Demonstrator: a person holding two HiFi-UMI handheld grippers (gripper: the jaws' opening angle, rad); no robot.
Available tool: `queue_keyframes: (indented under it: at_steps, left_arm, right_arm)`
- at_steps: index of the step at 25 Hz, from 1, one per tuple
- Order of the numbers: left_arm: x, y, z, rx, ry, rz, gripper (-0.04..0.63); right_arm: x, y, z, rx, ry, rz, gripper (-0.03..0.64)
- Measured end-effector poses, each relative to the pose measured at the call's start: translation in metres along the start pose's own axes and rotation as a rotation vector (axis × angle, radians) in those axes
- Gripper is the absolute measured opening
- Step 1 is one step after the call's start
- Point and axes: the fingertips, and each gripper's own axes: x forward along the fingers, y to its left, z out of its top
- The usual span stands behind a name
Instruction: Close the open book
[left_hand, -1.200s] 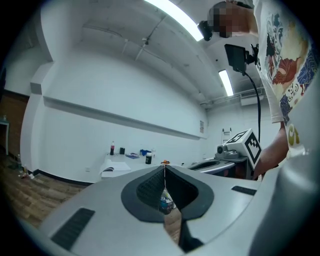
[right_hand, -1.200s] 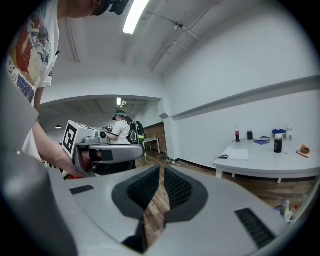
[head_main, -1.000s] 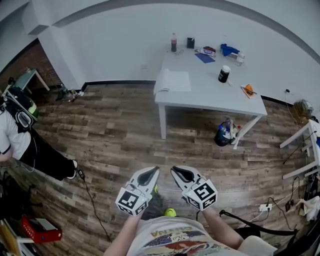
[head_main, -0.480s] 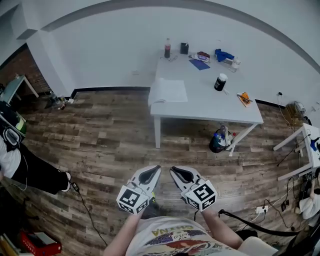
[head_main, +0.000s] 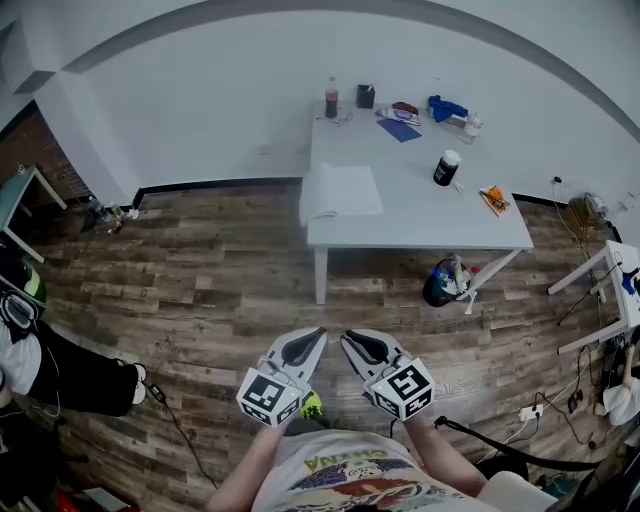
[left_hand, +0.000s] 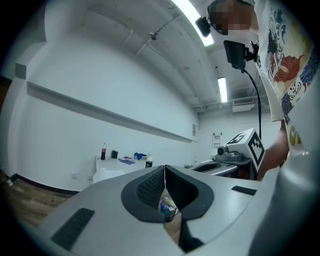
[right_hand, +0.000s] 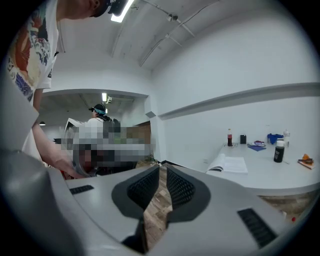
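From the head view: left hand-held gripper (head_main: 316, 333) and right hand-held gripper (head_main: 347, 337) side by side, low over the brown plank floor (head_main: 200, 290), each pressed together on nothing. Open white-paged book (head_main: 340, 192) flat at the near left corner of the white rectangular surface (head_main: 440, 215), well apart from both. Against a second ago, framed more centrally, with the person in black trousers (head_main: 60, 365) slipped toward the left edge. From the left gripper view: tips meeting, book (left_hand: 108, 174) far beyond. From the right gripper view: likewise closed, book (right_hand: 229, 164) off to the right, pages spread. Probably still the walk-up; closing not begun.

Bare lab workroom; white walls (head_main: 220, 100), plank floor (head_main: 220, 290), white table (head_main: 420, 215), power strip (head_main: 528, 413).
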Motion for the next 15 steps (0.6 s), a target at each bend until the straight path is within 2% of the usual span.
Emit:
queue_keyframes:
  at_steps: [9, 15]
  left_arm:
    - [0.007, 0.062, 0.002, 0.006, 0.004, -0.033, 0.012]
    - [0.008, 0.087, -0.003, -0.028, 0.010, -0.028, 0.012]
  right_arm:
    - [0.058, -0.015, 0.012, 0.000, -0.006, -0.035, 0.040]
    - [0.076, -0.027, 0.008, 0.016, 0.029, -0.058, 0.040]
